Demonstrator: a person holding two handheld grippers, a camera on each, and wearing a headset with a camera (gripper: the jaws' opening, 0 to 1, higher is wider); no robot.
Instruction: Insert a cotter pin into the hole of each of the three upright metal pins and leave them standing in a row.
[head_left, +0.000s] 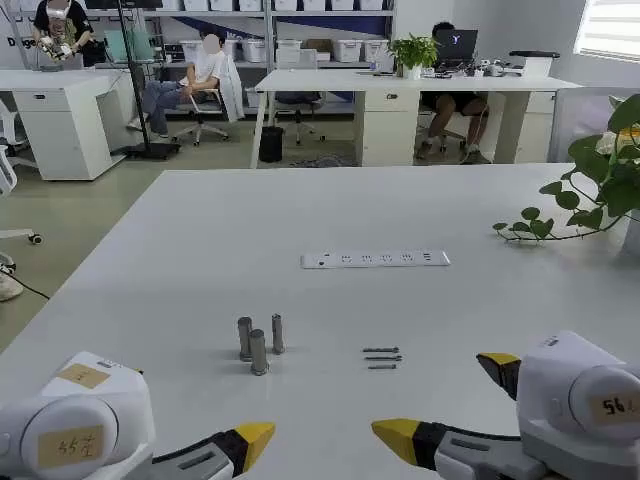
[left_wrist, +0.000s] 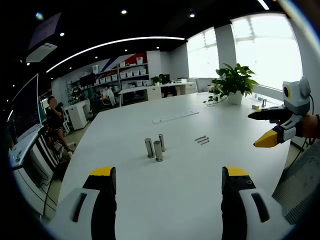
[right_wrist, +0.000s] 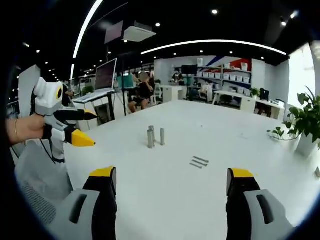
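Three pins (head_left: 258, 343) upright in a tight cluster on table (head_left: 470, 310), three cotter pins (head_left: 381, 358) lying loose near their right, left gripper (left_wrist: 169, 172) and right gripper (right_wrist: 171, 173) spread wide, holding nothing, well short of both, pin holes too small to make out.

We log three grey metal pins (head_left: 258, 345), upright, clustered on the white table (head_left: 180, 280); three thin cotter pins (head_left: 381, 358) lie flat and parallel near them, not touching.
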